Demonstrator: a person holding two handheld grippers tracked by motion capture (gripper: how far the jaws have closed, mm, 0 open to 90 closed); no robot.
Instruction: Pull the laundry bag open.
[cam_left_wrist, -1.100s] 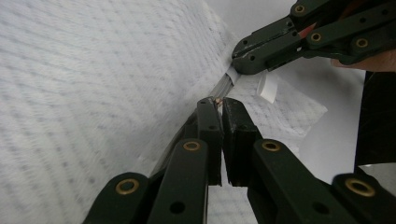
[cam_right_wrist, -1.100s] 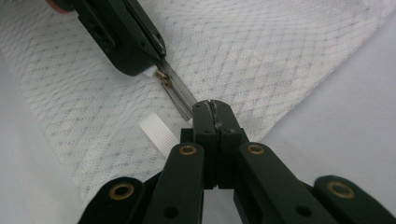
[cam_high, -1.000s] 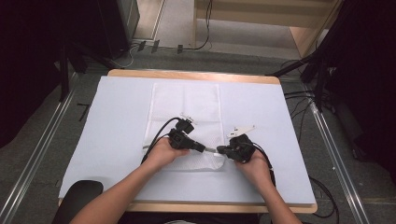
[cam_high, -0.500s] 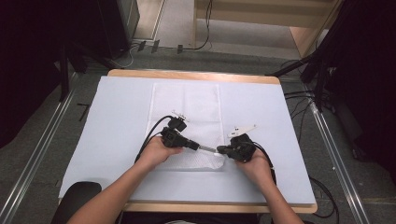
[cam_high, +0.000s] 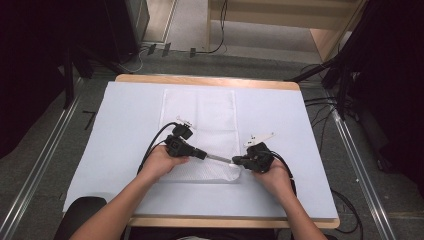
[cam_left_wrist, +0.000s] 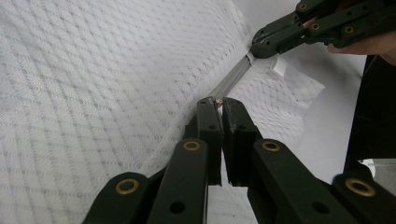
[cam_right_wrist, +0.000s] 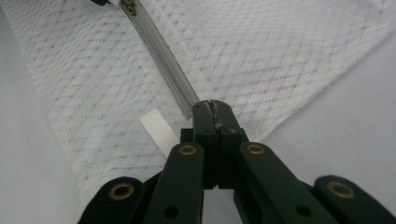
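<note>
A white mesh bag (cam_high: 200, 115) lies flat on the pale table cover (cam_high: 125, 125). Along its near edge a grey zipper (cam_high: 220, 158) runs taut between the two grippers. My left gripper (cam_high: 204, 154) is shut on the zipper's pull (cam_left_wrist: 217, 100), its jaws pinched together (cam_left_wrist: 219, 103). My right gripper (cam_high: 236, 161) is shut on the end of the zipper at the bag's near right corner (cam_right_wrist: 214, 105). In the right gripper view the zipper (cam_right_wrist: 161, 56) runs away to the upper left, with a white ribbon tab (cam_right_wrist: 156, 126) beside the jaws. In the left gripper view the right gripper (cam_left_wrist: 261, 44) is at the top right.
The cover reaches the table's wooden far edge (cam_high: 205, 80). Black cables (cam_high: 155, 142) trail from both grippers over the cover. A dark chair part (cam_high: 80, 210) sits at the near left. Metal rails (cam_high: 45, 165) and floor cables flank the table.
My left gripper has slid to the left along the bag's near edge, away from the right gripper, and more zipper now shows between them. The right gripper has stayed put.
</note>
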